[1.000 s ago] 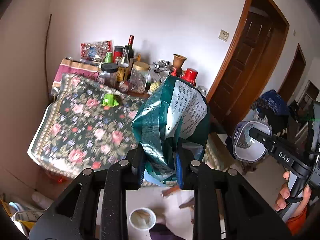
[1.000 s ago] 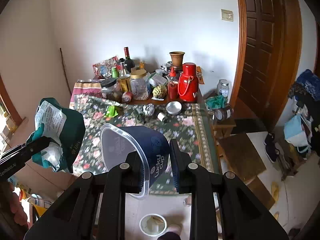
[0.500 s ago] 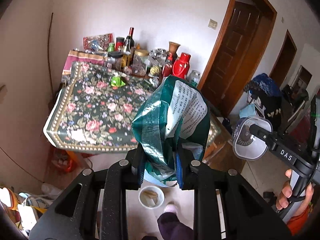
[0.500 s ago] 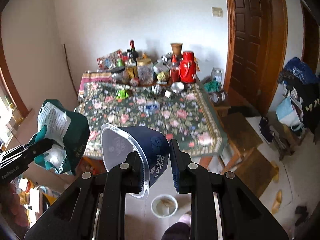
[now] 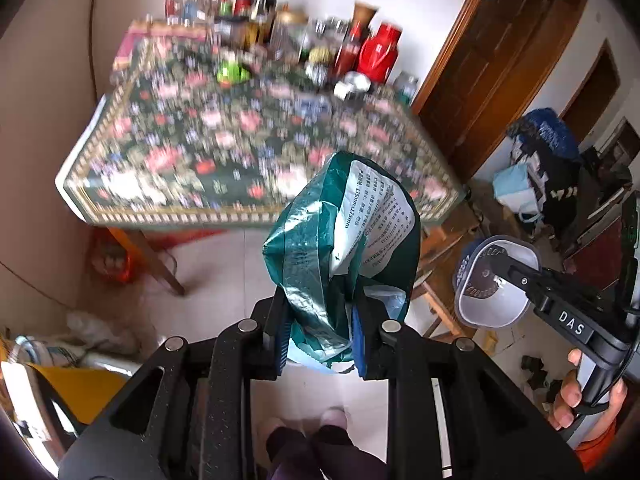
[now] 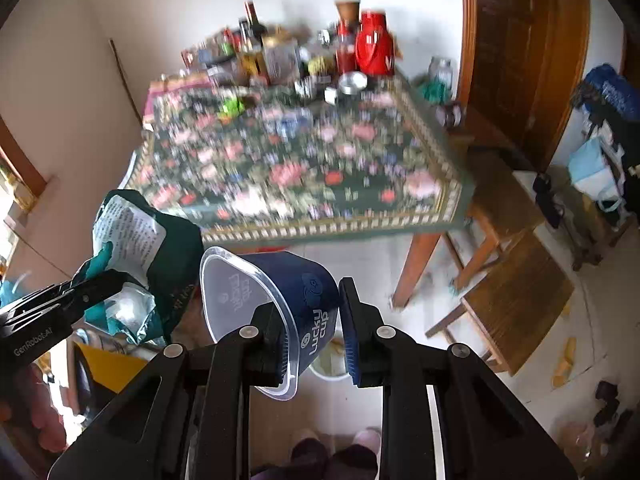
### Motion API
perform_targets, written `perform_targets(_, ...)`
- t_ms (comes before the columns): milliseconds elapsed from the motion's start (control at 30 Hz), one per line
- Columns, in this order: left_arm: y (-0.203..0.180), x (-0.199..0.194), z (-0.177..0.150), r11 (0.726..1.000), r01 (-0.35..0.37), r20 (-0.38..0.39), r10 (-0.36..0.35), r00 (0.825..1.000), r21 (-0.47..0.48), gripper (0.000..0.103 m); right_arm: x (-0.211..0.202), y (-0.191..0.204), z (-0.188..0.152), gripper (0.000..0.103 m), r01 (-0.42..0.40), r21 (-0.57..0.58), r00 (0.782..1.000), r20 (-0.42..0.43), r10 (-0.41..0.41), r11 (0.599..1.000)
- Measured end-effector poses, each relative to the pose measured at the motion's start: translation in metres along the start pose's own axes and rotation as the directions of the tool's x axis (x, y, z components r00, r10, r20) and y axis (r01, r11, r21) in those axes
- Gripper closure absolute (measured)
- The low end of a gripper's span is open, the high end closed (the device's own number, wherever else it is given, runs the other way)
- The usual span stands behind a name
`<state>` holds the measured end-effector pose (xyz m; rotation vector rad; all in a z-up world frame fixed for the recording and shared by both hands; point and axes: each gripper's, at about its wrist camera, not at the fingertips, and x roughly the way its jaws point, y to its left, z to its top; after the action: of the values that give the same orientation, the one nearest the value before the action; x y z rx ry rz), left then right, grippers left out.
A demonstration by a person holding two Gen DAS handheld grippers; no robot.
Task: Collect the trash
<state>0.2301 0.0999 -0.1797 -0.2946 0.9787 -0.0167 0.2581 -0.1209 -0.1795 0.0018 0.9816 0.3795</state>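
Both tongs have swung down and back from the tabletop (image 6: pixel 452 216) toward the white bin (image 6: pixel 332 372) on the floor. The left tongs (image 5: pixel 320 344) stay clenched on the green bag (image 5: pixel 340 248), the right tongs (image 6: pixel 312 340) on the blue cup (image 6: pixel 280 300); dropping them comes next.

- Bare floor (image 6: pixel 360 256) lay open between the tabletop (image 6: pixel 304 168) edge and the person's feet (image 6: pixel 336 446).
- A stool (image 6: pixel 516 280) blocked the right.
- Jars (image 6: pixel 280 56) crowded the tabletop's far edge.
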Motion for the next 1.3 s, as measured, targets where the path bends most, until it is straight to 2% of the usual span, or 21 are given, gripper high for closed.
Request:
perform_targets(133,0.000,0.059,-0.019,0.999,-0.024,-0.079,0.023,0.997,-0.022,0.079,0.054,-0.017,-0.019,0.083,-0.008,-0.008,0.995,-0.100,0.007,1.000)
perform_targets(267,0.007,0.117,-0.045,0.997,-0.061,-0.159,0.054,0.986,-0.037,0.079,0.112,-0.033,-0.042,0.083,-0.018,-0.008,0.979,-0.201,0.016,1.000)
perform_targets(500,0.034,0.221,-0.099,0.990,-0.101,-0.285,0.070,0.956,-0.096,0.079,0.223,-0.061,-0.100,0.083,-0.023,0.028,0.929,-0.369,0.032,0.999)
perform_targets(667,0.059,0.288,-0.140,0.982,-0.131,-0.349,0.076,0.934,-0.136,0.079,0.290,-0.068,-0.140,0.083,-0.026,0.036,0.900,-0.434,0.039,0.999)
perform_targets(900,0.098,0.353,-0.184,0.965,-0.193,-0.399,0.110,0.910,-0.176,0.079,0.365,-0.066,-0.172,0.082,-0.028,0.065,0.882,-0.468,0.055,0.997)
perform_targets(933,0.102,0.358,-0.187,0.963,-0.197,-0.403,0.110,0.909,-0.183,0.079,0.371,-0.067,-0.172,0.077,-0.030,0.072,0.879,-0.473,0.060,0.997)
perform_targets(967,0.108,0.366,-0.192,0.961,-0.203,-0.407,0.111,0.906,-0.190,0.079,0.384,-0.067,-0.177,0.071,-0.036,0.089,0.866,-0.494,0.075,0.995)
perform_targets(1000,0.109,0.369,-0.193,0.960,-0.206,-0.410,0.113,0.905,-0.191,0.079,0.392,-0.066,-0.179,0.058,-0.040,0.103,0.857,-0.508,0.088,0.994)
perform_targets(1033,0.111,0.375,-0.196,0.959,-0.209,-0.415,0.115,0.903,-0.191,0.079,0.400,-0.066,-0.181,0.054,-0.047,0.125,0.850,-0.516,0.106,0.991)
perform_targets(1133,0.114,0.389,-0.200,0.960,-0.207,-0.427,0.110,0.897,-0.188,0.079,0.409,-0.067,-0.186,0.054,-0.059,0.149,0.842,-0.524,0.130,0.987)
perform_targets(1300,0.102,0.411,-0.199,0.968,-0.174,-0.445,0.077,0.892,-0.180,0.078,0.401,-0.072,-0.180,0.054,-0.032,0.103,0.860,-0.504,0.080,0.994)
